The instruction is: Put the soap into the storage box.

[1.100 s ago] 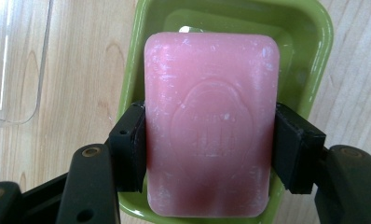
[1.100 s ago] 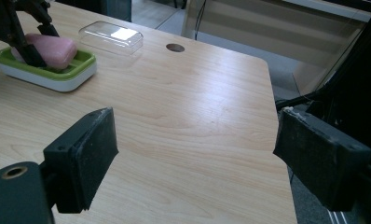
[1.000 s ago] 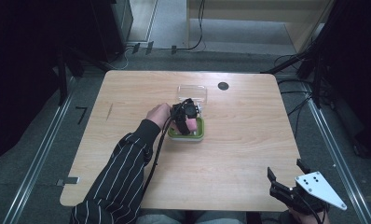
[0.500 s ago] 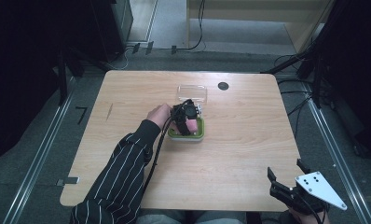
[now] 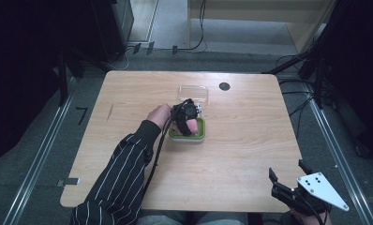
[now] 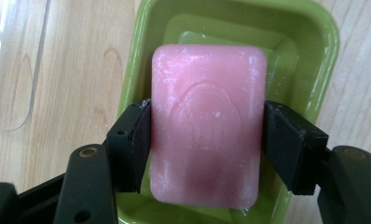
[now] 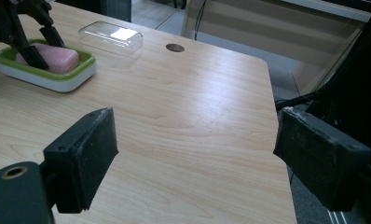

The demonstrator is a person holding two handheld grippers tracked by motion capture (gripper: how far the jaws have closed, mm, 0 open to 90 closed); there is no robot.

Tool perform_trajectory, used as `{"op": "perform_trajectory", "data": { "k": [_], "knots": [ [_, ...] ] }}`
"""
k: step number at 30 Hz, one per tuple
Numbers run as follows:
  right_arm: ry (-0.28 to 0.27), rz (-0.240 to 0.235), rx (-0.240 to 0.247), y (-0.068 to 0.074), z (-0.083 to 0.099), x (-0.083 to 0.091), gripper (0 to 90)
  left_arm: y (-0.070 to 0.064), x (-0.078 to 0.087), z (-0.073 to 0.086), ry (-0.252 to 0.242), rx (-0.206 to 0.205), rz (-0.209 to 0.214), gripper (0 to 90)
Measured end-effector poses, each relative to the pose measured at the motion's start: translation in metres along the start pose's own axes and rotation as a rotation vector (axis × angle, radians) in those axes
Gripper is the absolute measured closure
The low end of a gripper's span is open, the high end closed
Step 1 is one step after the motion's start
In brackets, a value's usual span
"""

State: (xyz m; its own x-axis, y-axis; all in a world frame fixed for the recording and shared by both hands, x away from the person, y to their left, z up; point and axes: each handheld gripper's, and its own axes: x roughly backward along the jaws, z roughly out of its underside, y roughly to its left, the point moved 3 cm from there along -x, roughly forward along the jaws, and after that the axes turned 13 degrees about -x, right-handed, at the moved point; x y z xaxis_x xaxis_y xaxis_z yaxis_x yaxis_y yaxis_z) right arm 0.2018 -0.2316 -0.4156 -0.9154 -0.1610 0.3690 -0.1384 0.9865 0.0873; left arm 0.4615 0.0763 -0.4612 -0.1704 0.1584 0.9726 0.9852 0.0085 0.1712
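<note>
Left gripper (image 6: 206, 140) clamped on pink soap bar (image 6: 206, 121), directly over green soap dish (image 6: 323, 42) | right gripper (image 7: 197, 154) wide open, nothing held | step: likely lifting or seating soap | next: steady vertical move, firm grip

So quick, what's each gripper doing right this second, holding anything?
Left gripper: shut on the pink soap bar, over the green soap dish.
Right gripper: open, holding nothing, near the table edge.
</note>
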Motion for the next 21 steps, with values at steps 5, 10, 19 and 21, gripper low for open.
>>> {"op": "perform_trajectory", "data": {
  "k": [5,10,19,21],
  "knots": [
    [-0.001,-0.001,0.002,0.0,0.0,0.0,13.5,0.0,0.001,0.0,0.0,0.008,0.0,36.9],
    [-0.002,0.0,-0.001,0.0,0.0,0.0,13.5,0.001,0.005,0.001,-0.015,0.071,0.028,34.8],
    [-0.002,0.0,-0.001,0.0,-0.001,0.0,13.5,-0.001,0.013,0.001,0.01,0.107,0.043,26.1],
    [0.0,-0.002,0.003,0.001,0.0,-0.001,13.5,-0.003,0.015,0.001,0.027,0.125,0.035,17.9]
  ]
}}
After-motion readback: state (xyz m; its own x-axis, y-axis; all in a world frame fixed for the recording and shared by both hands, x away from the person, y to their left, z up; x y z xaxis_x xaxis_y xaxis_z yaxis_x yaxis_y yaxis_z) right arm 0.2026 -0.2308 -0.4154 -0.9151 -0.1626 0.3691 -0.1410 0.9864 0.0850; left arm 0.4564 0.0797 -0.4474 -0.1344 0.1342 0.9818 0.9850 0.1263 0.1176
